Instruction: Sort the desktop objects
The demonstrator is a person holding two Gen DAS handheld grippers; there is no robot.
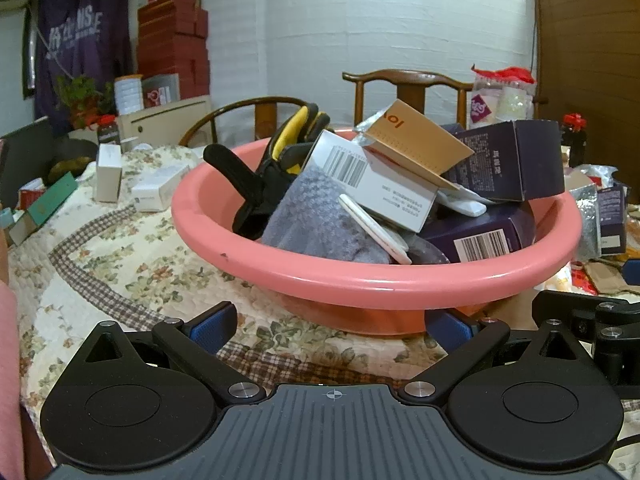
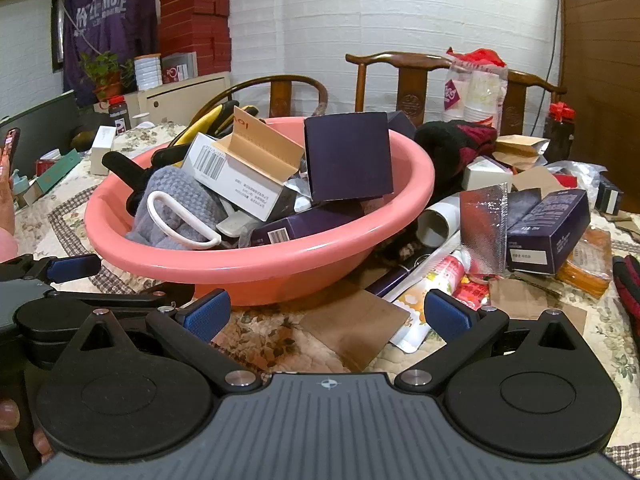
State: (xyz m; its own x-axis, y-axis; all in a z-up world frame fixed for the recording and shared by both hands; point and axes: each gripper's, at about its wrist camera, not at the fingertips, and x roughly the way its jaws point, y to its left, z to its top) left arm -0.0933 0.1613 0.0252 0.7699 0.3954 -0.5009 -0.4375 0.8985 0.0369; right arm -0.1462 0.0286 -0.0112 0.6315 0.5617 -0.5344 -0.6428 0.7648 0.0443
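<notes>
A pink plastic basin (image 1: 372,280) (image 2: 224,264) stands on the flowered tablecloth, heaped with boxes, a grey cloth (image 1: 320,220), black-and-yellow pliers (image 1: 288,140) and a white barcode box (image 2: 236,176). My left gripper (image 1: 332,326) is open and empty, low in front of the basin's near rim. My right gripper (image 2: 326,314) is open and empty, in front of the basin's right side, above a brown cardboard piece (image 2: 352,328). Loose items lie right of the basin: a purple box (image 2: 552,232), a silver foil pouch (image 2: 482,228), a white tube (image 2: 440,220) and a flowered packet (image 2: 428,300).
Small white boxes (image 1: 108,172) and a green box (image 1: 52,200) lie on the table's left side. Wooden chairs (image 2: 412,80) stand behind the table. A black and red garment (image 2: 456,140) lies behind the basin. My left gripper shows at the right wrist view's left edge (image 2: 72,268).
</notes>
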